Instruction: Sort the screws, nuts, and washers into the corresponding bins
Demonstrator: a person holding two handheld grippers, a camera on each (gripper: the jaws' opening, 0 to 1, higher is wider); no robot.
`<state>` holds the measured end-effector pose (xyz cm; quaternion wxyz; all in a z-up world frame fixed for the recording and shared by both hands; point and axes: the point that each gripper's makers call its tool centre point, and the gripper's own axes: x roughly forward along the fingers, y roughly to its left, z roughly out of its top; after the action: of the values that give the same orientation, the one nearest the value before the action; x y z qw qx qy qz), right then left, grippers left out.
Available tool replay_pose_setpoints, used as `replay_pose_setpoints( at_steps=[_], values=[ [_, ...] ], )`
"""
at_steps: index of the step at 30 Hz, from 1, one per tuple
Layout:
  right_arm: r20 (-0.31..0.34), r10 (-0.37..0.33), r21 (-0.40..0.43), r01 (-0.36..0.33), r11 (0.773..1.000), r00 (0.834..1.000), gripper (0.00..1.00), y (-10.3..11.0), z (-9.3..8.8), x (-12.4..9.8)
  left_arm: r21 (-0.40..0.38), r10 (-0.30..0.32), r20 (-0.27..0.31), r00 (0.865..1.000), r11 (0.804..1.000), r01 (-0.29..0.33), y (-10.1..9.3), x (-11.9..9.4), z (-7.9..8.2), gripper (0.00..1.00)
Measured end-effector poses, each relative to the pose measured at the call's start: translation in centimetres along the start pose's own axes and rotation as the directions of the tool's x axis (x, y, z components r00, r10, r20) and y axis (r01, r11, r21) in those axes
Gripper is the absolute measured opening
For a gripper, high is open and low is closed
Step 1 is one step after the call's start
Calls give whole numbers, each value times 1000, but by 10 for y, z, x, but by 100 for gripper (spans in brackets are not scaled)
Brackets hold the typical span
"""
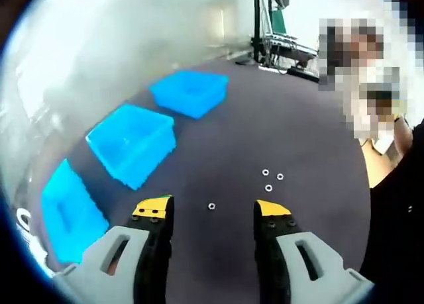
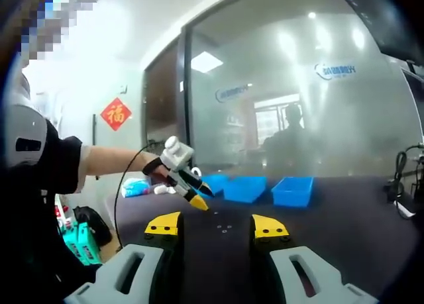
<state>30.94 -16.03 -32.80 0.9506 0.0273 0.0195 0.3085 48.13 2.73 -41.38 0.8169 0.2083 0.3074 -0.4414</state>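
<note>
Three blue bins stand in a row on the dark table: a far bin [image 1: 191,92], a middle bin [image 1: 132,142] and a near bin [image 1: 69,211]. Small silver nuts or washers lie on the tabletop: one [image 1: 212,206] just ahead of my left gripper [image 1: 213,211], which is open and empty, and three more [image 1: 270,179] to its right. My right gripper [image 2: 217,226] is open and empty, held low over the table edge. In the right gripper view the left gripper [image 2: 191,193] hovers above the small parts [image 2: 224,228], with bins [image 2: 293,190] behind it.
A frosted glass wall [image 2: 298,105] runs behind the table. A metal stand with cables [image 1: 265,32] is at the table's far end. A person's sleeve and arm [image 2: 79,163] reach in from the left. A cable [image 2: 401,185] lies at the right.
</note>
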Motion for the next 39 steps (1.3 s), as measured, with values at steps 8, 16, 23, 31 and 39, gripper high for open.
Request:
replay_pose_setpoints(
  at_steps=[8,16,23,31,39],
  values=[
    [13,-17,20,16,1000,1000,35,0,-3,-1,39,-53,-107,993,998,57,-3,7,-8,45],
    [9,-25,32,25,999,1000,35,-5,-6,-2,41,-61,-139,988,997,67,-1,15,-8,40],
    [5,-30,44,30,999,1000,35,-9,-10,-1,36,-70,-162,984,996,77,2,17,-10,40],
    [0,-27,51,27,998,1000,35,-9,-12,0,61,-66,-208,976,995,80,5,20,-20,38],
    [-5,-33,53,33,998,999,35,-10,-13,0,91,-50,-217,975,993,71,6,21,-18,36]
  ],
)
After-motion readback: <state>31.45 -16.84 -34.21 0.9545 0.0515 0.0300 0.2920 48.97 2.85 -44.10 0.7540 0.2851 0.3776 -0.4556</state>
